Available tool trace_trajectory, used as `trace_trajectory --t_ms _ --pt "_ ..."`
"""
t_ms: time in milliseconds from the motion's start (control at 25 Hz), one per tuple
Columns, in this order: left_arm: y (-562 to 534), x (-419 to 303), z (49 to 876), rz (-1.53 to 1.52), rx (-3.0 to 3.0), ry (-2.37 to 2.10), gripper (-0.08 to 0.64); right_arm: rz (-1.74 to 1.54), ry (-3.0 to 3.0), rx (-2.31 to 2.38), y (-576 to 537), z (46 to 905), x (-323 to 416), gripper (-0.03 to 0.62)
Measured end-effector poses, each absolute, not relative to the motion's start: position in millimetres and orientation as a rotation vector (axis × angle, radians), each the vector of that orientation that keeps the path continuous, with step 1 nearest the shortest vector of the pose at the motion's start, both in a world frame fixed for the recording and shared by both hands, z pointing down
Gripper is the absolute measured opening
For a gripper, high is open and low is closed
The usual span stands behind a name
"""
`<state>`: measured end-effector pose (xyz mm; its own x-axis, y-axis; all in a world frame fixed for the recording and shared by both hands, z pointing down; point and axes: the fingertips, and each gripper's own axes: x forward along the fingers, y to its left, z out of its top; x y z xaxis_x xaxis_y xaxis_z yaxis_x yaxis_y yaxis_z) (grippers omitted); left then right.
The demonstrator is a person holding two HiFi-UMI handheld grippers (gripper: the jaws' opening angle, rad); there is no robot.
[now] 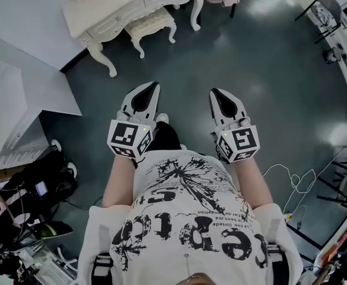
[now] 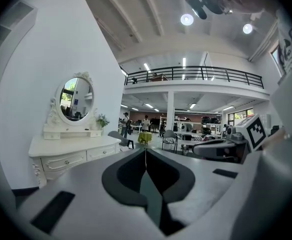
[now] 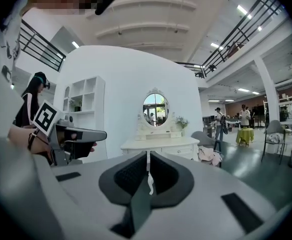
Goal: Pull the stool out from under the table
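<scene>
The white upholstered stool stands tucked under the white dressing table at the top of the head view, well ahead of both grippers. The person holds my left gripper and right gripper side by side at waist height over the dark floor. Both point toward the table, and both are shut with nothing between the jaws. The left gripper view shows the left gripper with the mirrored table far to its left. In the right gripper view the table lies straight beyond the right gripper. The jaws hide the stool in both gripper views.
A white stepped shelf unit stands at the left. Black equipment sits on the floor at the lower left, and white cables trail at the right. A chair draped with pink cloth is right of the table. People stand far off in the hall.
</scene>
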<state>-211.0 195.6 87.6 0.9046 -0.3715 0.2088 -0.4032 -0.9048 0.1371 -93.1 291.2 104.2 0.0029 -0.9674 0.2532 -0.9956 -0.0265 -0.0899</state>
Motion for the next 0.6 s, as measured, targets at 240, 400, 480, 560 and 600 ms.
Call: trace_trajectory --t_ms 240,400,480,560,600 --pt "173 -198 112 0.323 2.886 -0.599 0.02 0.375 -2.077 2.2 268 128 -60 0.268" --pt "138 -188 132 0.319 2.872 -0.635 0.02 0.392 -2.074 2.167 239 154 -44 0.27" --pt "111 -179 138 0.309 2.859 -0.652 0.021 0.407 -2.081 2.152 214 161 -34 0.27" --pt "81 -169 144 0.306 2.831 -0.659 0.02 0.43 -2.073 2.125 185 165 -24 0.27" --pt "66 -164 147 0.31 2.81 -0.66 0.02 0.444 -2.064 2.107 169 165 -18 0.27"
